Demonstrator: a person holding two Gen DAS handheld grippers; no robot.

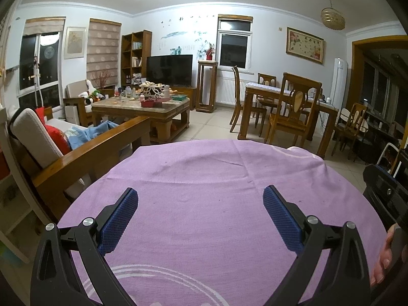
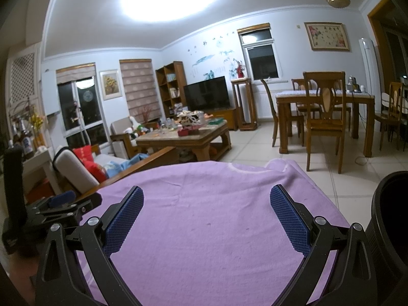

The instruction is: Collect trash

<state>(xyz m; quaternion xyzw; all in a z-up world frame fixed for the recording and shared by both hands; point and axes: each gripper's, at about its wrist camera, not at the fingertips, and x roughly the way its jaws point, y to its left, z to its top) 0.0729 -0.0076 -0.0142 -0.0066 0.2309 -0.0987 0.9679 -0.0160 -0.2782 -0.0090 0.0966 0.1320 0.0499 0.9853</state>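
My left gripper (image 1: pixel 200 195) is open and empty, held low over a purple cloth (image 1: pixel 204 178) that covers a table. My right gripper (image 2: pixel 206 195) is also open and empty over the same purple cloth (image 2: pixel 216 204). A dark round bin (image 2: pixel 390 216) stands at the right edge of the right wrist view, beside the cloth. The right gripper's body (image 1: pixel 387 196) shows at the right edge of the left wrist view, and the left gripper's body (image 2: pixel 63 204) shows at the left of the right wrist view. No loose trash shows on the cloth.
A wooden sofa (image 1: pixel 84 148) with cushions stands at the left. A cluttered coffee table (image 1: pixel 142 104) and a TV (image 1: pixel 169 70) are beyond. A dining table with chairs (image 1: pixel 288 107) stands at the right on a tiled floor (image 1: pixel 211 125).
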